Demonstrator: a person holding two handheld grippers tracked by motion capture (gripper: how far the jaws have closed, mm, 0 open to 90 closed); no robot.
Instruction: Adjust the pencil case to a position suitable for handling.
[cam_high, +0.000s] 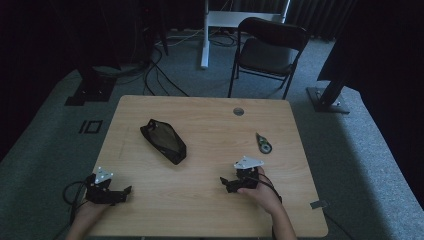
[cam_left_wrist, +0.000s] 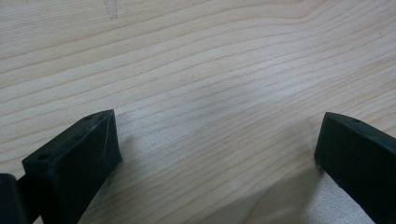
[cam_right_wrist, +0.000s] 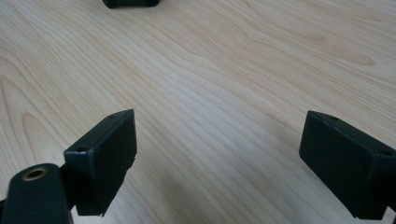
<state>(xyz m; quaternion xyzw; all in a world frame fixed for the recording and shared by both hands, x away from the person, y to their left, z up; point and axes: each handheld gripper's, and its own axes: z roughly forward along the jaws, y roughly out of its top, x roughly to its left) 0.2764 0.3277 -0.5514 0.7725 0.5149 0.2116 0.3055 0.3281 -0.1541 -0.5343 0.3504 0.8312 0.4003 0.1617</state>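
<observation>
So far nothing gripped | your left gripper (cam_high: 126, 191) and right gripper (cam_high: 223, 181) spread, empty | black pouch (cam_high: 163, 140) and small tool (cam_high: 263, 144) untouched, all handling left.

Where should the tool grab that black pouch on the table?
Probably across its narrow width near the middle. The black pouch lies flat on the table, its long side slanting from far left to near right. Come down from above with the open jaws turned across that slant. The left tool and right tool are both open and empty.
</observation>
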